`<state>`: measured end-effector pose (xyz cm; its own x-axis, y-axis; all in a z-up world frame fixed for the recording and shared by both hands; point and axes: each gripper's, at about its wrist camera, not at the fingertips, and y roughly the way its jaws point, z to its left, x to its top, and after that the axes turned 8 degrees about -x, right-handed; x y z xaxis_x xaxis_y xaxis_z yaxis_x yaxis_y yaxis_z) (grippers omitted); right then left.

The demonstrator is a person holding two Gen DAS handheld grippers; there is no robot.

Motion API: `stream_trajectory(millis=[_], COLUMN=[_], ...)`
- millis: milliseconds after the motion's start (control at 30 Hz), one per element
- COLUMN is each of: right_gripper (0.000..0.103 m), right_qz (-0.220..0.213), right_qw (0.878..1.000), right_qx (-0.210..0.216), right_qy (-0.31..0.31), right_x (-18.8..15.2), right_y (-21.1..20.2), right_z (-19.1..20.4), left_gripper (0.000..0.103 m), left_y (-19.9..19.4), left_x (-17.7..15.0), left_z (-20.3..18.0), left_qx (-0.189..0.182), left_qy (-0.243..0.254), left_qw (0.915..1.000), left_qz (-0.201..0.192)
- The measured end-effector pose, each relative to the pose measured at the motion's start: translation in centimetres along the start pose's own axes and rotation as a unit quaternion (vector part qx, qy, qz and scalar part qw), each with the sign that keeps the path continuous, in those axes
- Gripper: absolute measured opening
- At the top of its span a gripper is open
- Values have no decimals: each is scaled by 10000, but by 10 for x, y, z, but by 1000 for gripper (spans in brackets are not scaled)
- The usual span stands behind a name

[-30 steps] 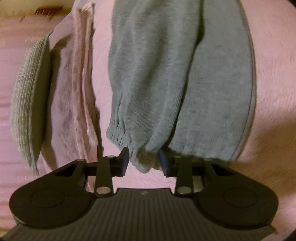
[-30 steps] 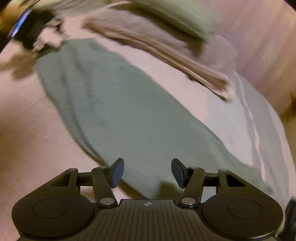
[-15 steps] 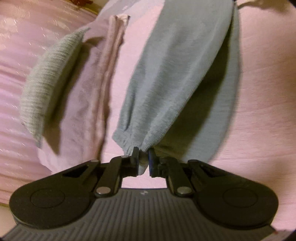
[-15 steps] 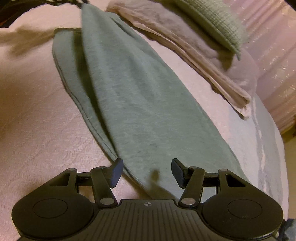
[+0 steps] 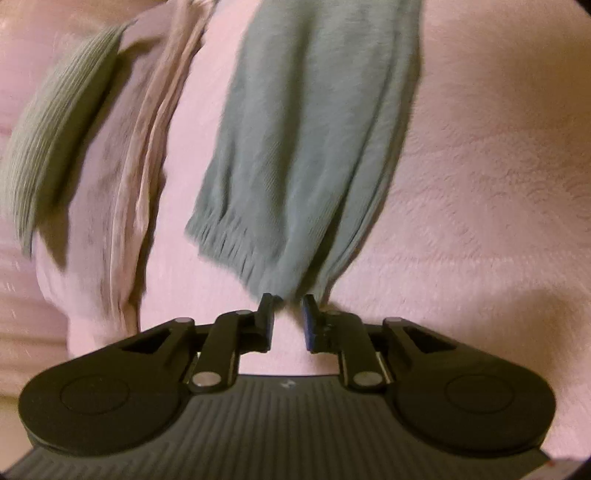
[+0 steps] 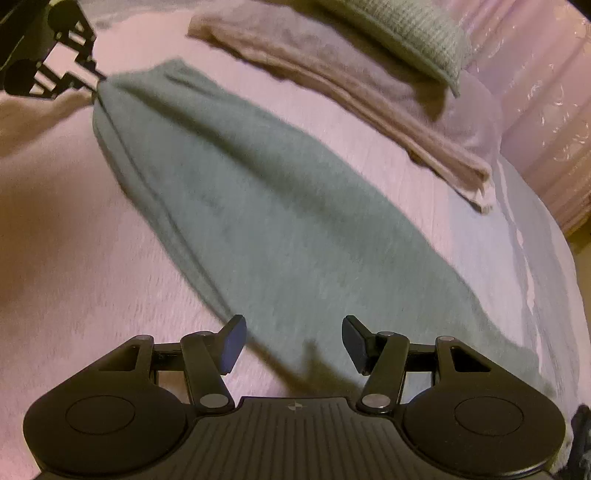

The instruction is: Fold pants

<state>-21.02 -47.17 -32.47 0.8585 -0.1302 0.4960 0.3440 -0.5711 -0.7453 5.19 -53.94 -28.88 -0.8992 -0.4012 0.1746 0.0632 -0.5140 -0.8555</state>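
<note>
The grey sweatpants [image 6: 277, 221] lie flat on the pink bedspread [image 5: 480, 166], already doubled lengthwise so one leg rests on the other. The step in hand looks like the crosswise fold, carrying the cuffs over towards the waist. The left gripper [image 5: 287, 301] has the ribbed cuff [image 5: 229, 240] end gathered to a point at its very fingertips. Its jaws have just been opening a little and stand narrowly apart, with cloth pinched between the tips alone, so the hold looks shallow. The cuff end is raised slightly off the bedspread, and both layers seem to be drawn into the pinch, though the under leg cannot be checked. To do this well, the left grip should probably be deepened before the cloth is carried far, or the lower leg may slip out and spoil the stack. The right gripper [image 6: 291, 332] hovers above the waist end near the trouser edge, its jaws wide apart and empty. It would be best used to pin or take the waist so the garment does not slide as the cuffs travel. The long axis runs from the cuffs at the left gripper to the waist beneath the right gripper. It lies roughly parallel to the folded pinkish blanket [image 6: 332, 85] and green knitted cushion [image 6: 406, 29] just beside it. The waist points towards the bed edge that shows at the right of the right wrist view.
</note>
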Motion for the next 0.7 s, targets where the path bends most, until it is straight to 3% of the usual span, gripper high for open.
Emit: stream_trajectory(millis=[133,333,433,567,700], right_gripper=[54,54,54,54,54], right_qz=[-50,68,292,586,963], right_qw=[10000,9989,9959,9882,9711], right_qx=[22,-40,-259,-610,-953], right_qy=[76,454,818,1276,1964], right_x=[14,18,-2,-36,-65], right_y=[19,17,7,-5,-16], right_z=[-29,-34,-23,-13,-22], left_gripper=[22,27,28,30,35], left_y=[-14,12,38,72,71], left_x=[-9,28,46,49,51], left_z=[42,102,113,114,114], left_qx=[-9,-217,-418,-535,-361], left_qy=[-770,-1525,-1533,-1310,-1313], left_qw=[9970,9869,9853,9891,9902], left_qz=[53,-475,-624,-417,-321])
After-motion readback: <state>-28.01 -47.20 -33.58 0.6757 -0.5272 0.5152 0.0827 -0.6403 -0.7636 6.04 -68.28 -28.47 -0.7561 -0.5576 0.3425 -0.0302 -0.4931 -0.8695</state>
